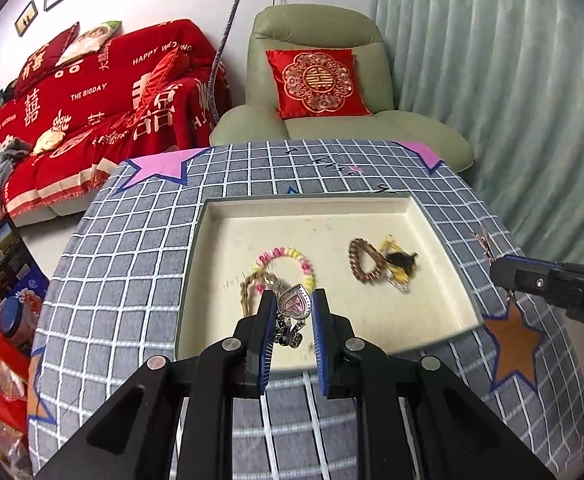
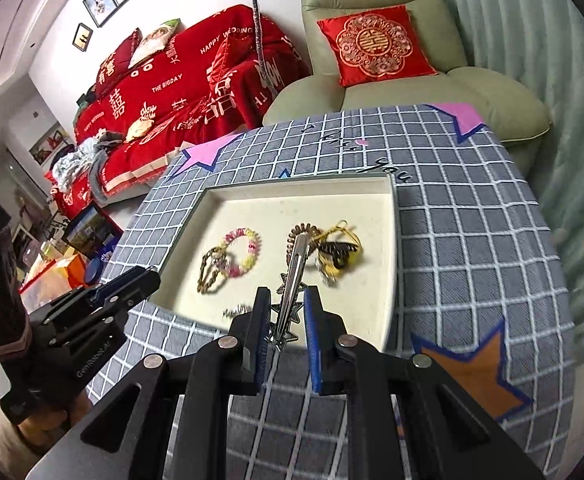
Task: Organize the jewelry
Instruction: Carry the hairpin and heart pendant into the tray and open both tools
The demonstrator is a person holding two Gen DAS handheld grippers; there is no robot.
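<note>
Silver hair clip (image 2: 293,280) betw. right tongs (image 2: 286,300); tray (image 2: 388,264) below.

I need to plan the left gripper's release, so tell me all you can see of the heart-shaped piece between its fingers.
The heart pendant looks like silver metal with a pink centre and a scalloped rim. Dark beaded dangles hang below it. It sits upright between the left gripper's blue pads, over the near part of the cream tray, just in front of the pink-and-yellow bead bracelet. Whether the pads actually touch it is unclear.

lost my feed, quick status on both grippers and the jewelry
Left gripper holds heart pendant over tray. Right gripper holds silver hair clip. Bead bracelets already in tray. Nothing blocking.
</note>
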